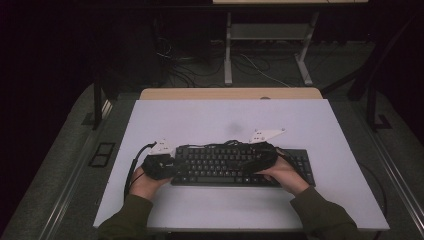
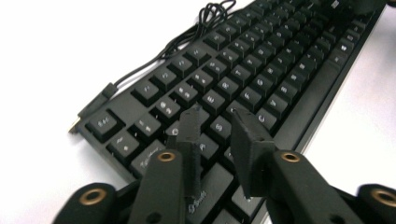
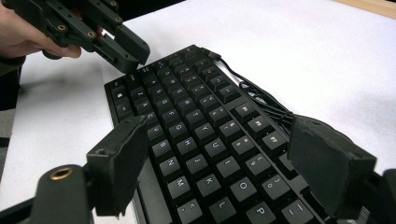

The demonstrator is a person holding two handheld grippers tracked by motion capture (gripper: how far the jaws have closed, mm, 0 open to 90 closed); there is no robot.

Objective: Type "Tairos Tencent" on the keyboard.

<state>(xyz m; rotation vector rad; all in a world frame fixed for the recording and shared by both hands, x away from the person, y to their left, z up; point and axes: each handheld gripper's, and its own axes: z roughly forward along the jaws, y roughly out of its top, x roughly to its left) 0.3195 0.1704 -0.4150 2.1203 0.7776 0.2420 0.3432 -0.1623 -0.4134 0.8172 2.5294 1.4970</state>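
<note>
White tabletop (image 1: 210, 120) under black keyboard (image 1: 220, 162), dark cabled room behind; left gripper (image 2: 219, 135) slightly parted, right gripper (image 3: 233, 163) wide, both empty

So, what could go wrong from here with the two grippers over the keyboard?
1. The left gripper hangs low over the keyboard, its jaws a little apart; a tip could catch between keys.
2. The cable lies bunched behind the keyboard; sliding it may drag or snag.
3. The right gripper stands open across the middle keys and may press them.
</note>
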